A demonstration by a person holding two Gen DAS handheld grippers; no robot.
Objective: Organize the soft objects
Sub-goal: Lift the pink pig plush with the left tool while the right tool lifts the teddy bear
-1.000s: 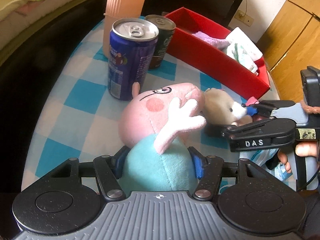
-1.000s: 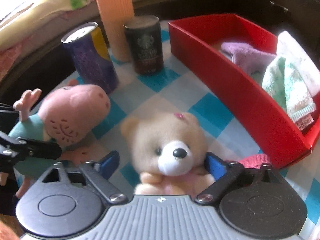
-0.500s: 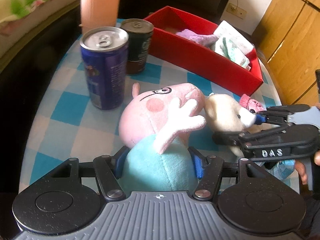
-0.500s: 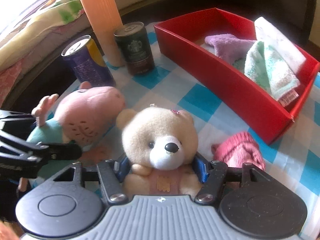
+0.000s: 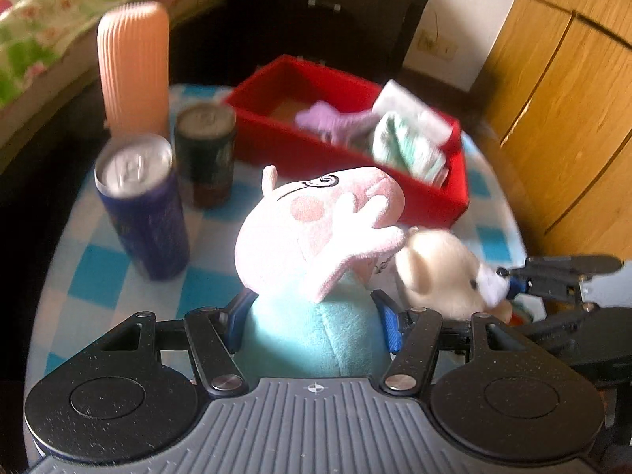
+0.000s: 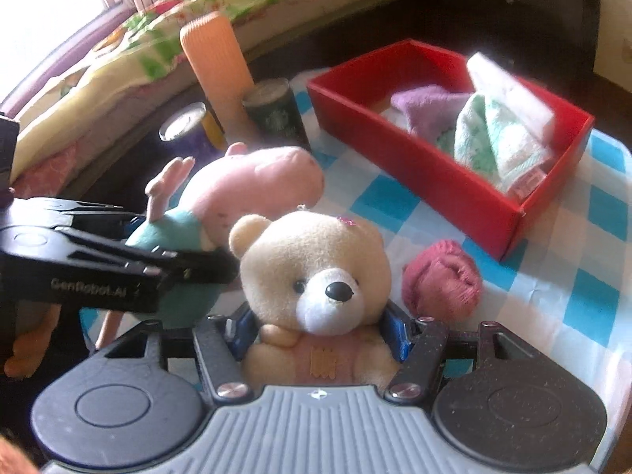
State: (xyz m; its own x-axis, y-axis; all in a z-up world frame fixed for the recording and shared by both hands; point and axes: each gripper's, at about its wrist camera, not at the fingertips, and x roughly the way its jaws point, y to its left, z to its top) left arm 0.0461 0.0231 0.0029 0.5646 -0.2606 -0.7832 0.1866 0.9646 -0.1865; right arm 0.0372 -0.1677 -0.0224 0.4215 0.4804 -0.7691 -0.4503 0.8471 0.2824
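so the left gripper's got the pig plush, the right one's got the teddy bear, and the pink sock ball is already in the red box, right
Not quite: the pink sock ball lies on the checked tablecloth outside the red box, as the right wrist view shows. The rest is right.

We see the pink pig plush (image 5: pixel 316 229) in its teal shirt and the cream teddy bear (image 6: pixel 316 272) upright, side by side. A rolled pink cloth (image 6: pixel 442 280) lies on the tabletop beside the red box (image 6: pixel 414 166) holding folded towels (image 6: pixel 493 138).
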